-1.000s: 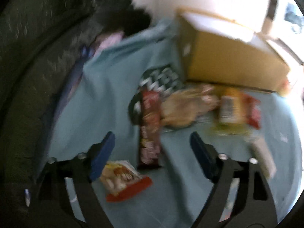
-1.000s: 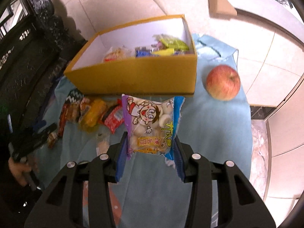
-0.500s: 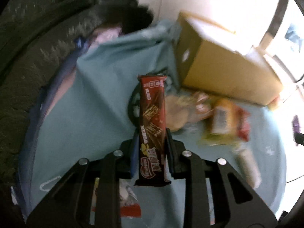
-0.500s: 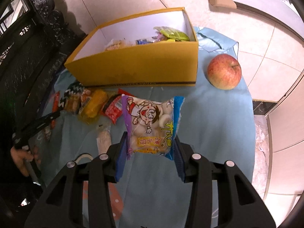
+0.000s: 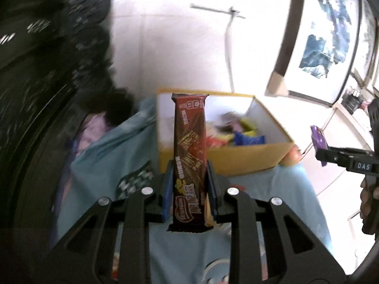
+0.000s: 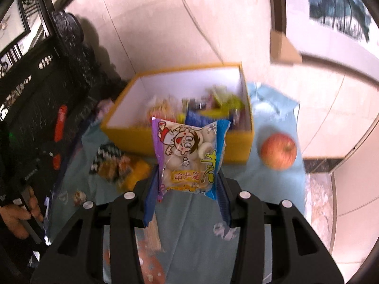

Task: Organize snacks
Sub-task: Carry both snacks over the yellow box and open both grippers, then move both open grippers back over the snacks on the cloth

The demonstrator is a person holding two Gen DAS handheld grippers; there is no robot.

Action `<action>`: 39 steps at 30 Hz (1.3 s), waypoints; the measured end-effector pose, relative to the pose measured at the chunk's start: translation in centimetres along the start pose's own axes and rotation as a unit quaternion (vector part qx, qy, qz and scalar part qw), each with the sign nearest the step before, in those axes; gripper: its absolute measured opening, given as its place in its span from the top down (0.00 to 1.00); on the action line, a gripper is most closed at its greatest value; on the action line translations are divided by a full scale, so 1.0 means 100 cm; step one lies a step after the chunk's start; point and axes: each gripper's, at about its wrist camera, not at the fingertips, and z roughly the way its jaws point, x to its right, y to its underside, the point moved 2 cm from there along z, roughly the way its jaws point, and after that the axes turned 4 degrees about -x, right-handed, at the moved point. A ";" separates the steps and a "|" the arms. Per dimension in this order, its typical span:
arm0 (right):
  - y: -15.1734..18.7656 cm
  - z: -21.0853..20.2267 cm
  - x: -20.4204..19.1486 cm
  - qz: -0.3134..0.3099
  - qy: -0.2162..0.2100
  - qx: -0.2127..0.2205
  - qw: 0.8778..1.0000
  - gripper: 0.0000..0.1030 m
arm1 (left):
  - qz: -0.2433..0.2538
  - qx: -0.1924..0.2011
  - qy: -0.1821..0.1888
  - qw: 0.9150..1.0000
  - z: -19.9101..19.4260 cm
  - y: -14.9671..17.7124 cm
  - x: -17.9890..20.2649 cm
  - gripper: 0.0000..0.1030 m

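My left gripper (image 5: 189, 189) is shut on a long brown biscuit pack (image 5: 189, 146) and holds it upright in the air in front of the yellow box (image 5: 236, 158). My right gripper (image 6: 187, 187) is shut on a purple and blue cartoon snack bag (image 6: 189, 156), also lifted, just short of the same yellow box (image 6: 132, 133). The box holds several wrapped snacks (image 6: 213, 104). More loose snacks (image 6: 123, 168) lie on the blue cloth (image 6: 255, 184) left of the box front.
A red apple (image 6: 279, 151) sits on the cloth right of the box. A dark carved chair (image 6: 35, 90) stands at the left. The right gripper's body (image 5: 350, 161) shows at the right of the left wrist view. A tiled wall is behind.
My left gripper closed on the brown biscuit pack and lifted it off the cloth toward the box. My right gripper carried the cartoon bag closer to the box.
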 end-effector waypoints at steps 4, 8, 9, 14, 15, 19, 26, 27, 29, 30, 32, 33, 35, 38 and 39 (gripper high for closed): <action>-0.034 -0.016 -0.004 -0.022 0.008 0.026 0.999 0.57 | 0.024 0.012 0.017 0.999 0.007 -0.035 0.025 0.76; -0.069 -0.025 -0.001 -0.029 0.013 0.045 0.998 0.57 | 0.049 0.014 0.026 0.998 0.018 -0.064 0.043 0.76; -0.081 -0.027 -0.001 -0.032 0.016 0.050 0.998 0.57 | 0.054 0.015 0.027 0.998 0.022 -0.074 0.047 0.76; -0.125 -0.018 -0.001 -0.044 0.036 0.064 0.996 0.57 | 0.063 0.018 0.023 0.998 0.041 -0.117 0.054 0.76; -0.137 -0.013 -0.001 -0.045 0.039 0.072 0.996 0.55 | 0.064 0.018 0.015 0.998 0.049 -0.128 0.057 0.75; -0.156 0.023 0.000 -0.059 0.107 0.050 0.991 0.14 | 0.051 -0.014 -0.009 0.999 0.089 -0.146 0.048 0.02; -0.074 0.053 -0.017 -0.080 0.056 -0.013 0.995 0.14 | 0.005 -0.062 -0.043 0.997 0.083 -0.095 -0.013 0.02; -0.060 0.058 -0.024 -0.087 0.050 -0.024 0.995 0.14 | -0.020 -0.067 -0.051 0.996 0.077 -0.080 -0.028 0.02; -0.016 0.074 -0.042 -0.107 0.034 -0.059 0.992 0.14 | -0.060 -0.067 -0.067 0.994 0.063 -0.054 -0.049 0.02; 0.005 0.080 -0.050 -0.113 0.025 -0.073 0.991 0.14 | -0.086 -0.069 -0.074 0.991 0.055 -0.034 -0.062 0.02; 0.057 0.093 -0.069 -0.125 0.009 -0.104 0.987 0.14 | -0.111 -0.083 -0.106 0.985 0.042 0.011 -0.082 0.02; 0.076 0.099 -0.076 -0.134 0.008 -0.117 0.984 0.14 | -0.105 -0.094 -0.124 0.982 0.039 0.032 -0.086 0.02; 0.109 0.109 -0.087 -0.158 0.021 -0.135 0.978 0.14 | -0.088 -0.117 -0.150 0.978 0.035 0.068 -0.095 0.02; 0.135 0.119 -0.092 -0.163 0.031 -0.151 0.974 0.14 | -0.080 -0.151 -0.187 0.967 0.030 0.122 -0.113 0.02; 0.141 0.120 -0.093 -0.165 0.036 -0.151 0.974 0.14 | -0.088 -0.167 -0.194 0.963 0.030 0.139 -0.121 0.02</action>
